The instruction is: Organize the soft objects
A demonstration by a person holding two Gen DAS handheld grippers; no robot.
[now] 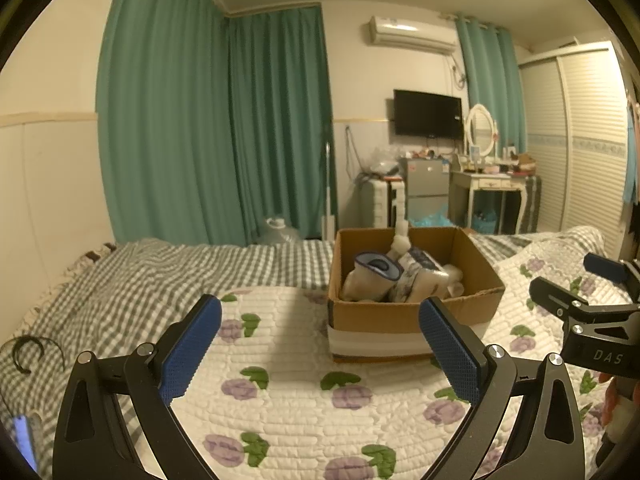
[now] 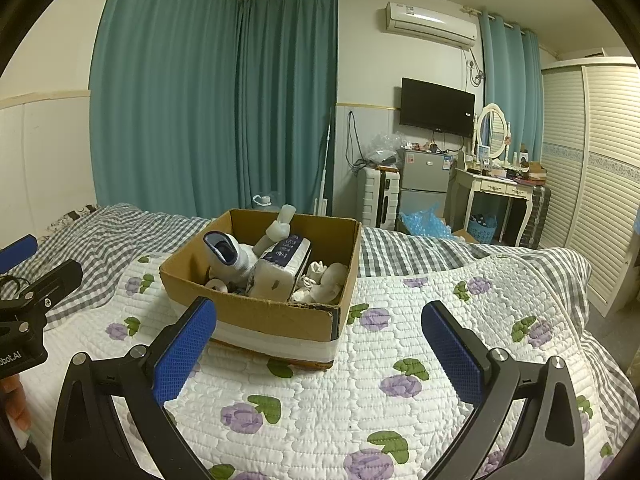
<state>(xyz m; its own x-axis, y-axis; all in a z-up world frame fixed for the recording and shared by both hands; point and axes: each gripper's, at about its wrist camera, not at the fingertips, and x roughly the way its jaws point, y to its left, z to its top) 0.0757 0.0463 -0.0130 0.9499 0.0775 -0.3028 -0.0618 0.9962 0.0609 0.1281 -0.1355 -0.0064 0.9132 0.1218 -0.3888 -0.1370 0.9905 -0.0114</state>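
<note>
Both grippers hover over the bed, holding nothing.

Left gripper (image 1: 320, 344) fingers spread wide; the cardboard box (image 2: 276, 316) of socks (image 2: 230, 256) and a tissue pack (image 2: 280, 272) rests on the floral quilt (image 2: 360, 392); right gripper (image 2: 320, 350) likewise wide open.

The bed (image 2: 420, 252) is covered by a grey-and-white checked sheet (image 1: 132, 280), with a white quilt (image 2: 360, 392) printed with purple flowers and green leaves spread over its near part. An open cardboard box (image 2: 280, 316) sits directly on the quilt. On the sheet at the near left lie a black cable (image 1: 26, 354) and a phone (image 1: 24, 442).
</note>
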